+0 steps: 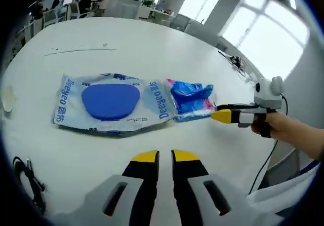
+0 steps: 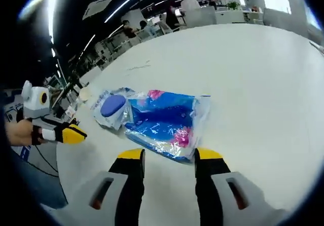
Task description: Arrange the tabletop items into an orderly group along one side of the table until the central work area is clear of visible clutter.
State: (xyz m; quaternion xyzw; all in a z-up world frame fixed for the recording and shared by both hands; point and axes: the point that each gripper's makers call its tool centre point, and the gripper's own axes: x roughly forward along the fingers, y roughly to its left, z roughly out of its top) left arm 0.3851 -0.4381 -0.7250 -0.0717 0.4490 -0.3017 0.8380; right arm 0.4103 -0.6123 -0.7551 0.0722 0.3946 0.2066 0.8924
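A large pale blue wipes packet with a dark blue oval lies flat on the white table. A smaller blue and pink packet lies against its right end. In the left gripper view my left gripper hovers near the front edge, shut and holding nothing. The right gripper comes in from the right, its yellow tip at the small packet's edge. In the right gripper view my right gripper is open, and the near edge of the blue and pink packet lies between its tips. The wipes packet lies beyond.
A pale round cup sits at the table's left edge. A black cable lies at the near left. Another cable lies by the far right edge, under the windows. The left gripper and a hand show at the left.
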